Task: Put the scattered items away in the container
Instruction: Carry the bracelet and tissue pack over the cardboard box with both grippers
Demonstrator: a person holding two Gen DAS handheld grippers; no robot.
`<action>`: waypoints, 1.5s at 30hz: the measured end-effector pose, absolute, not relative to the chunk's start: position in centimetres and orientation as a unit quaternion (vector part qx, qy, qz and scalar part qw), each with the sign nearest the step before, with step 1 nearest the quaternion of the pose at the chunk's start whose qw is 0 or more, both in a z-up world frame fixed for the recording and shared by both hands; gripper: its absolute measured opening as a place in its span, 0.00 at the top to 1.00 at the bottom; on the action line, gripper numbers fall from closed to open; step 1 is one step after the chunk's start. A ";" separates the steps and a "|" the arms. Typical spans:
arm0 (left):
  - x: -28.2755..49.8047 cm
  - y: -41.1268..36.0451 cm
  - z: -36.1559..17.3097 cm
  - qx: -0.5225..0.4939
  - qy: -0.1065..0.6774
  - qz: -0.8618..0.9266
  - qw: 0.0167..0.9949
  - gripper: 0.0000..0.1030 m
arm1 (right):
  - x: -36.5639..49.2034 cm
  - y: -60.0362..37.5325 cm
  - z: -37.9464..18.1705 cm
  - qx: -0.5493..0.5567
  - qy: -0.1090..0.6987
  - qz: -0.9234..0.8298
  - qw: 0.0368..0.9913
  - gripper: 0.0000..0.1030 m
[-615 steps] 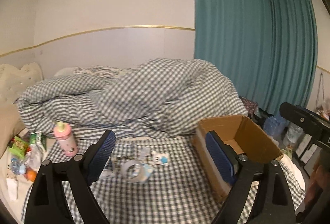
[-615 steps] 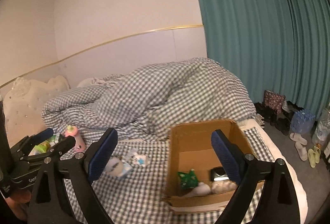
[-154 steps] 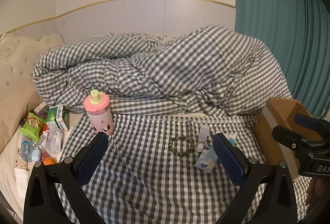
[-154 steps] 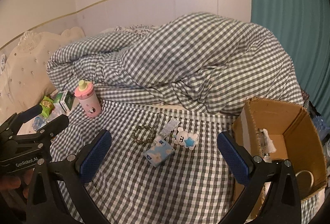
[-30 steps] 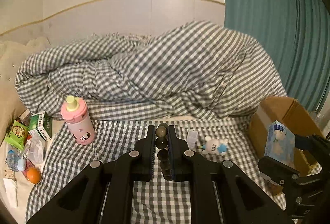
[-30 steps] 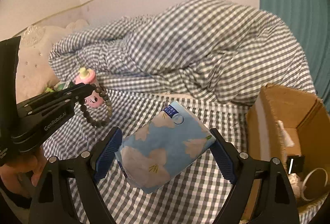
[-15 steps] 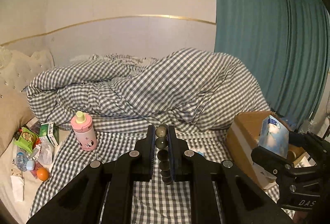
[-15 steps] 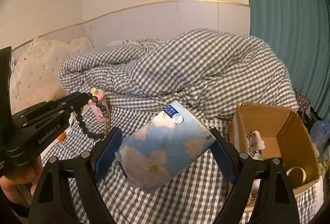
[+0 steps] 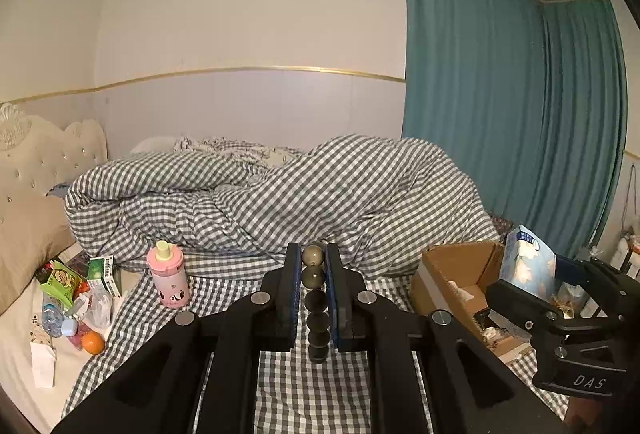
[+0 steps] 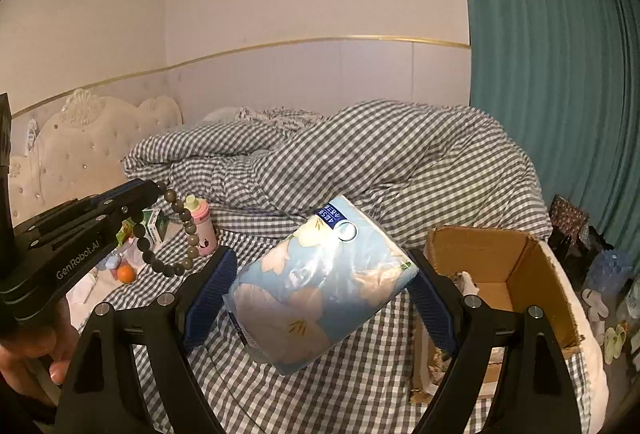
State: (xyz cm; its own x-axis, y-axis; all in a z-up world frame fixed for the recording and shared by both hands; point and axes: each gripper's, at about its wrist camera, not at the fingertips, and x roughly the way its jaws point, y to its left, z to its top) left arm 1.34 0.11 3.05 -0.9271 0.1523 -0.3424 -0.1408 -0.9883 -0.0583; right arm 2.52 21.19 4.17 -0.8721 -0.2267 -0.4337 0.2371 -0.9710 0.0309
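Observation:
My left gripper [image 9: 313, 266] is shut on a dark bead bracelet [image 9: 314, 276], held in the air above the checked bedspread; the bracelet also shows in the right wrist view [image 10: 176, 234], hanging from that gripper. My right gripper [image 10: 320, 290] is shut on a blue flowered tissue pack [image 10: 320, 286], held up left of the open cardboard box [image 10: 520, 274]. In the left wrist view the pack [image 9: 524, 266] sits above the box [image 9: 460, 270], which holds several items.
A pink bottle [image 9: 168, 278] stands on the bed at the left. Snack packs, a small green box [image 9: 104, 272] and an orange [image 9: 94, 342] lie by the pillow. A bunched checked duvet [image 9: 320, 190] fills the back. Teal curtains [image 9: 520, 114] hang at the right.
Both grippers have risen higher above the bed, each keeping its load. The tissue pack has moved closer to the box.

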 end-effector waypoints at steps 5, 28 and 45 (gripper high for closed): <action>2.4 0.5 3.7 -0.167 -0.016 0.982 0.083 0.89 | 4.2 21.9 5.1 0.210 0.012 -0.971 0.114 0.18; 2.9 7.7 4.0 -0.167 -0.003 0.977 0.134 0.89 | 6.8 28.7 6.4 0.197 0.001 -0.979 0.055 0.18; 3.5 15.2 5.2 -0.162 0.004 0.969 0.184 0.89 | 8.6 35.2 7.8 0.195 -0.007 -0.981 -0.003 0.18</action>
